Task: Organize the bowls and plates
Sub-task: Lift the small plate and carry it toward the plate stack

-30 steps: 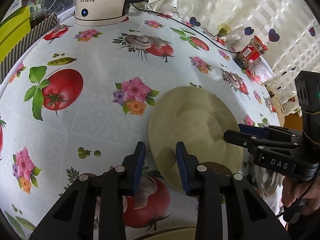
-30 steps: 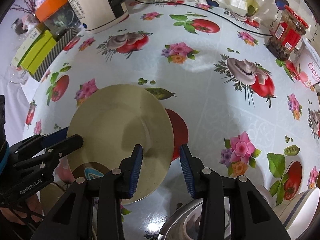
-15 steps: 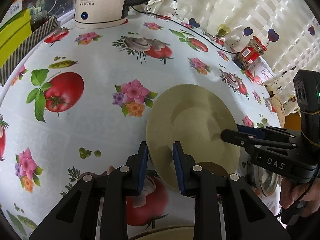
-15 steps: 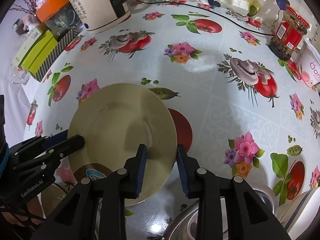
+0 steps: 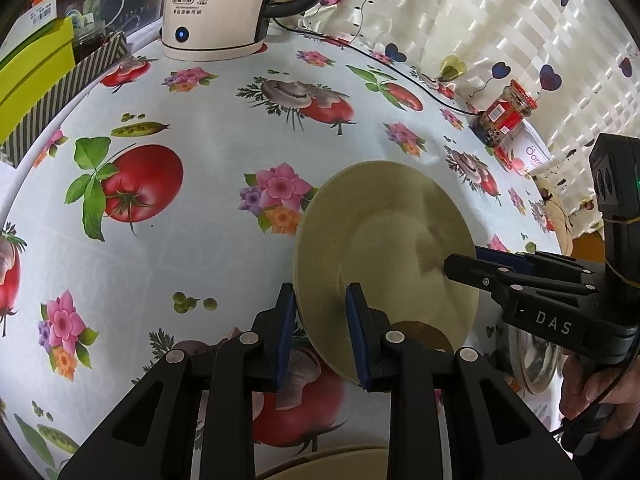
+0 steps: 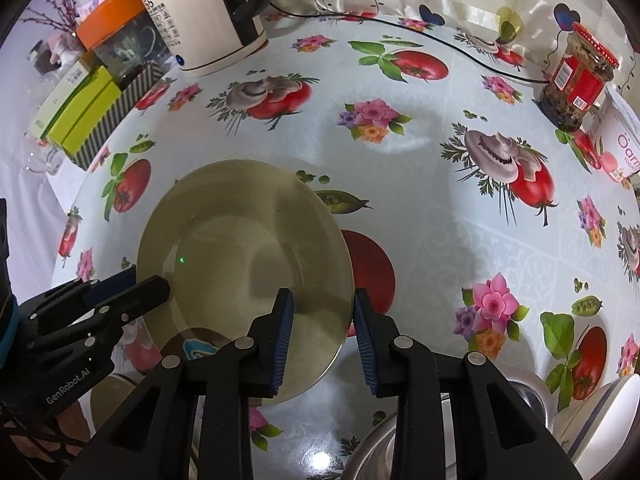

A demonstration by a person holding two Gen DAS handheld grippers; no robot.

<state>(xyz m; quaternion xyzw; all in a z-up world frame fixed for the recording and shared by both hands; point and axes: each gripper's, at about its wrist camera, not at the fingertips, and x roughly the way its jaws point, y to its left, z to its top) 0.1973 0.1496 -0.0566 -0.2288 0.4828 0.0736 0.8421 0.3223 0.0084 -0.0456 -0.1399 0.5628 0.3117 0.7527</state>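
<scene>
Left gripper (image 5: pixel 320 322) fingers straddling near rim of beige plate (image 5: pixel 384 236), slightly apart, not clamping. Right gripper (image 6: pixel 323 330) fingers straddling opposite rim, also apart. Plate tilting above bench (image 5: pixel 200 208).

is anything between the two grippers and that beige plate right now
Nothing visible. The left gripper already straddles the beige plate's near rim, and the right gripper straddles the opposite edge, its blue pads on either side. Whether the pads touch the rim yet is unclear.
</scene>
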